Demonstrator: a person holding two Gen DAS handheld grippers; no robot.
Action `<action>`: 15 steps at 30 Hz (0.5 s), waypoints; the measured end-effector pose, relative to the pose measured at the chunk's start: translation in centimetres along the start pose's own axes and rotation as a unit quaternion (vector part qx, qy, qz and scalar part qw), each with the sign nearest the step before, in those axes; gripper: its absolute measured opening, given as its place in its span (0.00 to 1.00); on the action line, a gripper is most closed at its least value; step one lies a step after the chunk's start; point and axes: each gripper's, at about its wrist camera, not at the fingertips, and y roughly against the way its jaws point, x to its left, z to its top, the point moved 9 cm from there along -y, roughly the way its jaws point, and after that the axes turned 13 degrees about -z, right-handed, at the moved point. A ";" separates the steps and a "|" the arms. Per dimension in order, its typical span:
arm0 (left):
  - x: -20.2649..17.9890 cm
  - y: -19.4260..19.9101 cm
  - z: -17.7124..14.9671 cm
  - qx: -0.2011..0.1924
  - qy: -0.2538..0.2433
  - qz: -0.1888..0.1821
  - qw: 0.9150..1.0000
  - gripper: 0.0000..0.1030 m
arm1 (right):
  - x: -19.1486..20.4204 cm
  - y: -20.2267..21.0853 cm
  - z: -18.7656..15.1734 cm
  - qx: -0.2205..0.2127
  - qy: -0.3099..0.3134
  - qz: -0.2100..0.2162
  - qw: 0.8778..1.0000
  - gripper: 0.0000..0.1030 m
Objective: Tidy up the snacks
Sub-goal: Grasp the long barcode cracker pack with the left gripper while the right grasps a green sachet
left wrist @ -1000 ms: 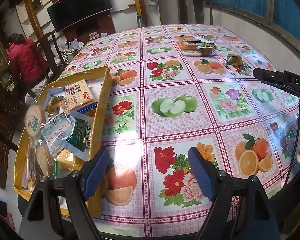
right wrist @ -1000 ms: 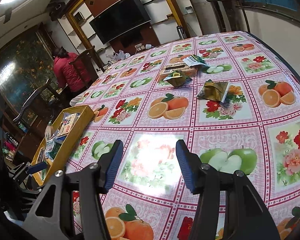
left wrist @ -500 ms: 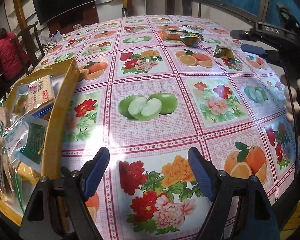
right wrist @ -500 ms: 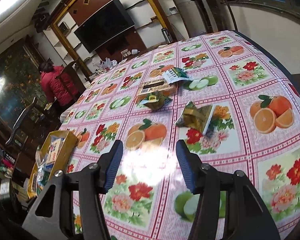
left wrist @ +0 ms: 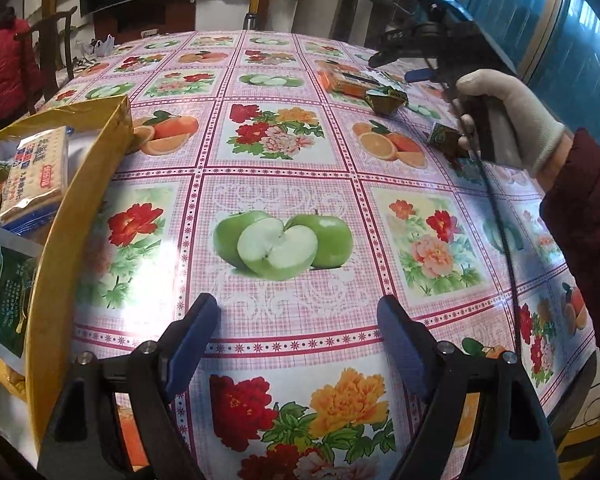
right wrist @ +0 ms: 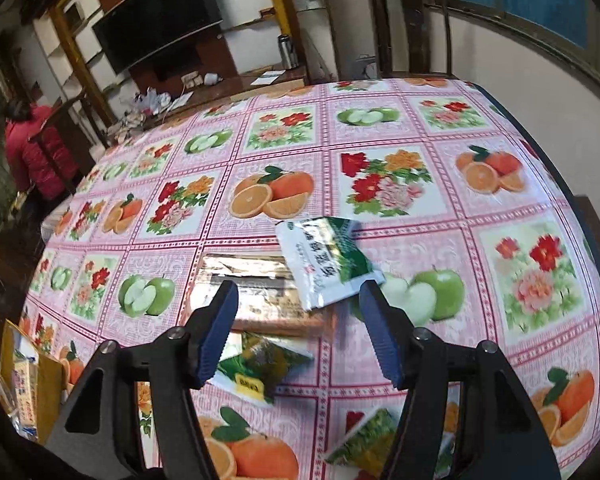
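My right gripper (right wrist: 296,328) is open and empty, hovering over a cluster of snacks: a white-and-green packet (right wrist: 328,264) lying on an orange box with a silver top (right wrist: 256,300), a green-yellow packet (right wrist: 260,364) in front, and another green packet (right wrist: 364,444) low right. My left gripper (left wrist: 300,344) is open and empty above the flowered tablecloth. The gold tray (left wrist: 56,248) at its left holds a cracker pack (left wrist: 36,172) and several packets. The left wrist view shows the right gripper (left wrist: 416,64) far right, over the orange box (left wrist: 344,80).
The round table (right wrist: 500,208) carries a fruit-and-flower cloth; its edge curves away at right. Wooden chairs (right wrist: 412,28) stand at the far side. A person in red (right wrist: 36,152) stands far left. The gold tray also shows in the right wrist view (right wrist: 40,384).
My right gripper has moved forward over the snack cluster, which now lies between its fingers. My left gripper has swung right and forward; the tray has slid to the left edge.
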 end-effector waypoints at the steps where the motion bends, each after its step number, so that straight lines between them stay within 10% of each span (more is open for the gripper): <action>1: 0.1 0.1 0.1 -0.008 0.006 -0.010 1.000 0.81 | 1.1 -0.7 0.3 -0.001 0.031 -0.016 0.999 0.62; 6: 0.8 0.5 0.8 -0.045 0.038 -0.045 0.997 0.83 | 5.7 -3.5 1.1 -0.015 0.133 -0.069 0.989 0.62; 15: 1.0 0.6 1.0 -0.048 0.045 -0.052 0.996 0.83 | 7.6 -1.2 -3.2 0.048 0.145 0.024 0.988 0.65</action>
